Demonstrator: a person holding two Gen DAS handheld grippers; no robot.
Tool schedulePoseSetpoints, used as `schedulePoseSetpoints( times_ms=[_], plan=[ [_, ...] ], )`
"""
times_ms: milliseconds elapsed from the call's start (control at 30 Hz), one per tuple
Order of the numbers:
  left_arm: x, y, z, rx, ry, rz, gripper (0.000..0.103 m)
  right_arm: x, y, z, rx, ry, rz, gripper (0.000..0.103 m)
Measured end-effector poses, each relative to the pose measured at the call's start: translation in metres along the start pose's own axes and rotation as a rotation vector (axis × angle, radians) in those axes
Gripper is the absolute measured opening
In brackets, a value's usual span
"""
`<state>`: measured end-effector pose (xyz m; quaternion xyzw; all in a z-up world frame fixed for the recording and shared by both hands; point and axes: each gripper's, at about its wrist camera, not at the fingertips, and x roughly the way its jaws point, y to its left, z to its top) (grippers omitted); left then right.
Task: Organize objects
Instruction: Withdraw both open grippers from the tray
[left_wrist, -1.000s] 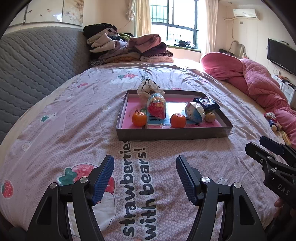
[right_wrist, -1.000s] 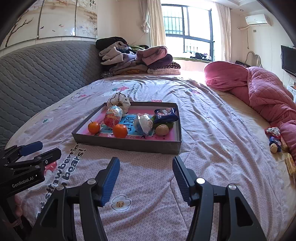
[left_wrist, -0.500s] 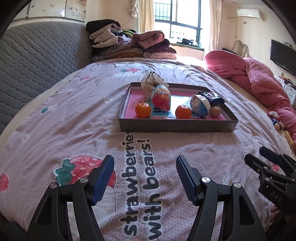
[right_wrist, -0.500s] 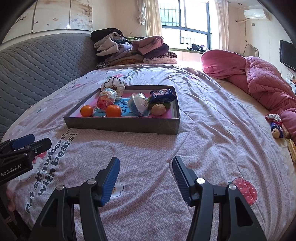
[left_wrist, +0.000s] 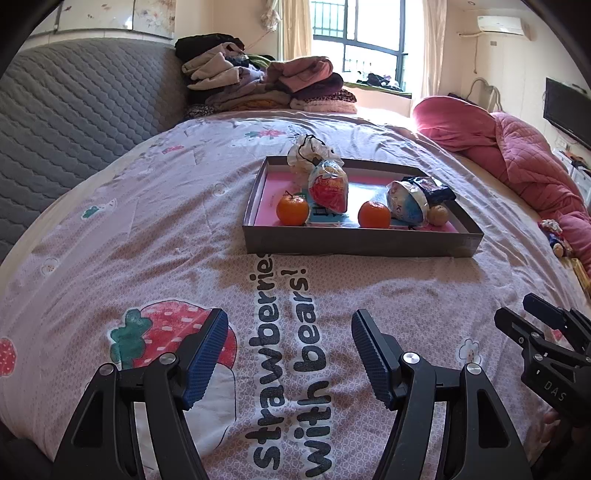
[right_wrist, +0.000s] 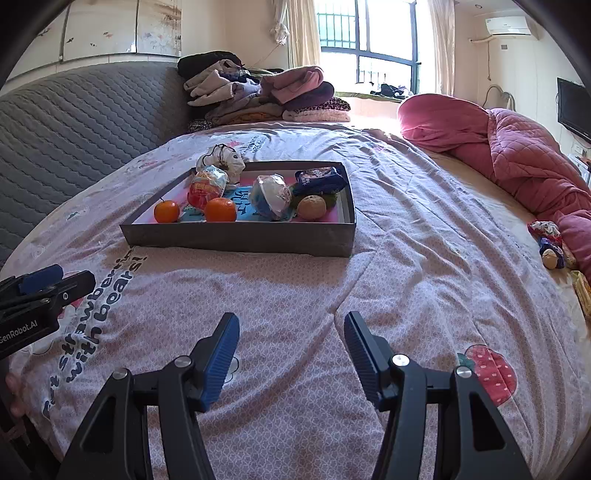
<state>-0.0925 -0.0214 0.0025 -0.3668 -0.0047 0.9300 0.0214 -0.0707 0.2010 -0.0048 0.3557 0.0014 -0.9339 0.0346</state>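
A grey shallow box (left_wrist: 362, 242) (right_wrist: 240, 236) with a pink floor lies on the bed. In it are two oranges (left_wrist: 292, 209) (left_wrist: 373, 214), a red snack bag (left_wrist: 328, 188), a blue-white snack bag (left_wrist: 406, 202), a dark blue packet (left_wrist: 430, 188), a brownish fruit (left_wrist: 438, 215) and a white bag with black string (left_wrist: 309, 153) at the far rim. My left gripper (left_wrist: 290, 332) is open and empty, well short of the box. My right gripper (right_wrist: 291, 332) is open and empty, also short of it.
The bedsheet (left_wrist: 184, 236) carries a strawberry print and "strawberries with bears!". A grey quilted headboard (left_wrist: 74, 122) stands left. Folded clothes (left_wrist: 266, 85) are piled at the far end. A pink quilt (left_wrist: 517, 155) lies right, with small wrapped items (right_wrist: 550, 243) beside it.
Both grippers have drawn nearer to the box and tilted up a little; the box looks larger in both views. Both stay open and empty.
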Motion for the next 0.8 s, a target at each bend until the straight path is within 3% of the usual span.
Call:
schedulePoseSetpoints(
  times_ms=[800],
  plan=[
    [0.0046,-0.0014,-0.0036,0.009,0.017,0.001,0.071,0.0029,0.0000,-0.0026,-0.002,0.017,0.003,0.059]
  ],
)
